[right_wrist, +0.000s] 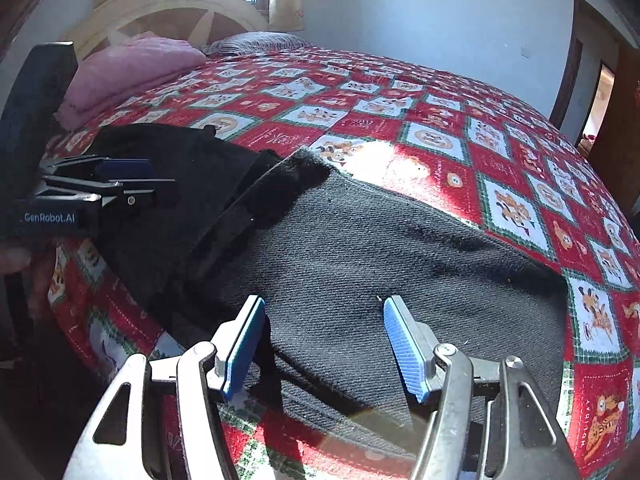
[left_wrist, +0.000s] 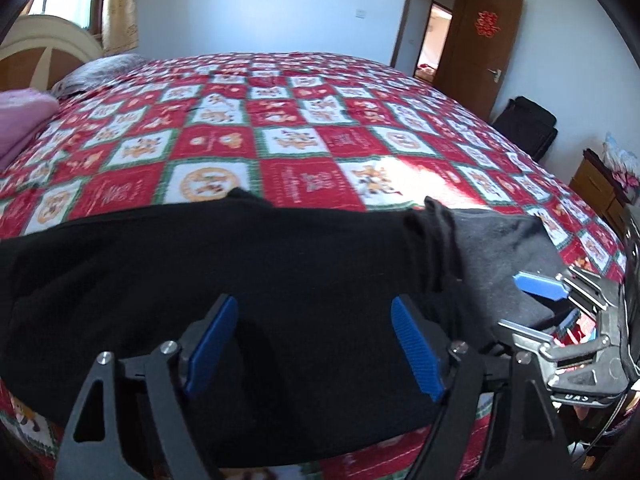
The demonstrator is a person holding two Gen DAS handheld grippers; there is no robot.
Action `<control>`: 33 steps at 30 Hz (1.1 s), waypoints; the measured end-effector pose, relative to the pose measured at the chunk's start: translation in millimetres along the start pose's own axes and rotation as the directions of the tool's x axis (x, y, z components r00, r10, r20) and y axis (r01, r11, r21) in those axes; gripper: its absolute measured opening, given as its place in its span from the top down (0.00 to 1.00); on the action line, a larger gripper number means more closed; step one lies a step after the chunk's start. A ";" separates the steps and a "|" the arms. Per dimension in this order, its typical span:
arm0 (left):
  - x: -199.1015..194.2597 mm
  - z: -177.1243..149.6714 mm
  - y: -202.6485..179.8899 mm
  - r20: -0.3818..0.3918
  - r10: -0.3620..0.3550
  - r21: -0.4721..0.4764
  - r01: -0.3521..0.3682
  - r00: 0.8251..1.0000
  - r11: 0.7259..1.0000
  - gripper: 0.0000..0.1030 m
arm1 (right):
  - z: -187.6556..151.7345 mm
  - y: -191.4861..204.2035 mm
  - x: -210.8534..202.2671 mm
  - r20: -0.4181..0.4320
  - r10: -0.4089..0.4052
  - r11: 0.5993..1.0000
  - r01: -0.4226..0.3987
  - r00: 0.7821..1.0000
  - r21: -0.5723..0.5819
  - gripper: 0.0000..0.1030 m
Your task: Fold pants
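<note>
Black pants [left_wrist: 240, 280] lie stretched sideways along the near edge of the bed. In the right wrist view their sunlit part [right_wrist: 360, 248] looks dark grey, with a folded ridge of cloth [right_wrist: 256, 200] running across it. My left gripper [left_wrist: 314, 344] hovers over the middle of the pants, its blue pads [left_wrist: 212, 344] wide apart with nothing pinched between them. My right gripper [right_wrist: 325, 344] stands open over the sunlit end, and cloth lies below its pads. Each gripper shows in the other's view: the right gripper [left_wrist: 556, 304] at the right edge, the left gripper [right_wrist: 140, 182] at the left.
The bed carries a red and white checkered quilt [left_wrist: 280, 140]. A folded pink blanket [right_wrist: 132, 68] and a grey pillow [left_wrist: 100, 68] lie by the headboard [right_wrist: 172, 4]. Beyond the bed stand an open brown door [left_wrist: 480, 52], a black suitcase [left_wrist: 528, 124] and a wooden cabinet [left_wrist: 596, 188].
</note>
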State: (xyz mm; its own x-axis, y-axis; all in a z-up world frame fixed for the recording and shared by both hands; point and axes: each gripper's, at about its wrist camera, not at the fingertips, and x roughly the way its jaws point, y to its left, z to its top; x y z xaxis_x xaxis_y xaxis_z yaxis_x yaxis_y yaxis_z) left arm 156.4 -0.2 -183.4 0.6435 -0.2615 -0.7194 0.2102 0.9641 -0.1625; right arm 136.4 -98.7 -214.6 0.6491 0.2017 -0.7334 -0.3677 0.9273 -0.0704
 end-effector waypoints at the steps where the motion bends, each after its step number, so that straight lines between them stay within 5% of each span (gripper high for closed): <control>1: 0.3 -0.4 4.6 -0.007 -0.002 -0.012 0.002 1.000 1.000 0.20 | -1.5 1.5 -0.7 -0.007 0.002 1.000 -0.002 1.000 -0.013 0.38; 10: -25.5 -4.8 45.6 0.013 0.101 0.030 -0.101 0.995 0.994 0.20 | 1.6 20.0 -16.7 0.033 0.020 0.999 -0.018 0.999 -0.047 0.38; 17: -65.3 -15.5 144.4 0.042 0.314 -0.072 -0.311 0.948 0.948 0.17 | 16.6 31.0 -23.9 0.122 0.053 0.998 -0.049 0.991 -0.040 0.38; 21: -66.1 -31.2 190.2 0.014 0.342 -0.180 -0.334 0.940 0.925 0.17 | 25.6 41.7 4.2 0.057 0.121 0.993 -0.119 0.991 -0.025 0.38; 31: -59.2 -52.2 206.9 0.048 0.276 -0.260 -0.255 0.960 0.931 0.14 | -0.8 74.6 5.5 0.009 0.128 0.978 -0.124 0.992 -0.166 0.38; 33: -60.3 -52.5 208.0 0.050 0.272 -0.271 -0.249 0.961 0.930 0.13 | 2.3 64.2 1.7 0.029 0.136 0.985 -0.132 0.990 -0.113 0.49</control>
State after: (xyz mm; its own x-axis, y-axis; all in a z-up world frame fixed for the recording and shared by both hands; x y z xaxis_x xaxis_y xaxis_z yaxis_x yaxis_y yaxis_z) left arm 122.6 218.5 -209.3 0.7121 0.0083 -0.7021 -0.1638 0.9743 -0.1547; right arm 115.4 -38.0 -218.7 0.6121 0.3348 -0.7164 -0.5231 0.8509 -0.0493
